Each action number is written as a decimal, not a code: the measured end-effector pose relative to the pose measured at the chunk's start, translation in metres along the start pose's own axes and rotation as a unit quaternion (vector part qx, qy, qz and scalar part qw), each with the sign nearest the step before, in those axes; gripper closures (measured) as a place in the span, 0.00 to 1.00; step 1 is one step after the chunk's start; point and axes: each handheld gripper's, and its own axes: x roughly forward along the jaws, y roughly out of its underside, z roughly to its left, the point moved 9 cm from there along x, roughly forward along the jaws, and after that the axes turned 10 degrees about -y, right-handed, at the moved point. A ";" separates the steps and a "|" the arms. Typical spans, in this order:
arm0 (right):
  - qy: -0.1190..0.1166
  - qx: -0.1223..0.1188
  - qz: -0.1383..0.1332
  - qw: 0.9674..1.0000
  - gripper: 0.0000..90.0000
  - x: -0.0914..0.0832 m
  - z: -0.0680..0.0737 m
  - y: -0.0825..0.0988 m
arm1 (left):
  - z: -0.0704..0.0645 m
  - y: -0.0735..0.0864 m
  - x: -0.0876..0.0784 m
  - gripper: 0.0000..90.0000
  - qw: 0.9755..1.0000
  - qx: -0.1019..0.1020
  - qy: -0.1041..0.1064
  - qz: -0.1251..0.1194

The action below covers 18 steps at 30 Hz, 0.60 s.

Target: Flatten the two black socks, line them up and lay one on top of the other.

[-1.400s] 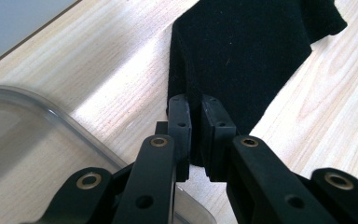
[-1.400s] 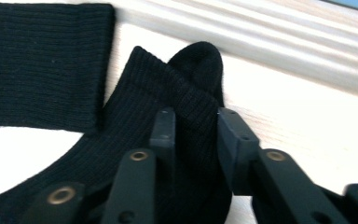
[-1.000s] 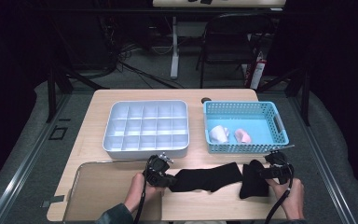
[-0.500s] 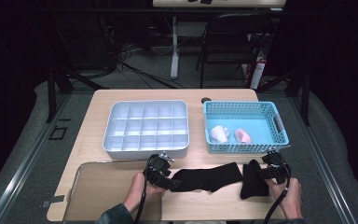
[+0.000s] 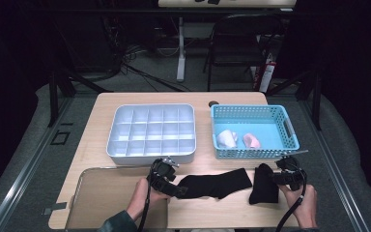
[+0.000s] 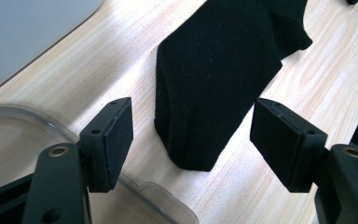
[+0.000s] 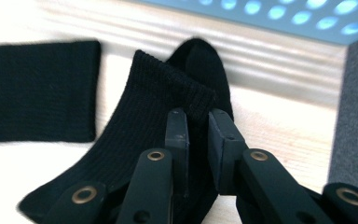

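Right gripper (image 7: 198, 123) pinches my right sock's (image 5: 264, 186) cuff thinly; it may slip. Left gripper (image 6: 193, 140), jaws just opening, holds nothing.

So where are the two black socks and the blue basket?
Long black sock (image 5: 217, 182), high view, middle of its flat length.
Short black sock (image 7: 144, 126), right gripper view, ribbed cuff just left of the pinching jaws.
Blue basket (image 5: 251, 153), high view, near wall.
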 end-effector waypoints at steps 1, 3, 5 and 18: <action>-0.004 -0.002 -0.006 1.000 0.88 -0.003 0.002 -0.002 | 0.000 0.000 0.000 0.33 1.000 0.000 0.000 0.000; -0.013 -0.001 -0.020 1.000 0.88 -0.010 0.007 -0.005 | 0.000 0.000 0.000 0.32 1.000 -0.002 0.002 0.001; -0.032 -0.010 -0.023 0.999 0.88 -0.014 0.017 -0.008 | 0.001 0.001 0.001 0.32 1.000 -0.001 0.002 0.002; -0.087 -0.043 -0.084 0.992 0.89 -0.039 0.059 -0.029 | -0.004 0.004 0.008 0.32 1.000 0.000 0.007 0.013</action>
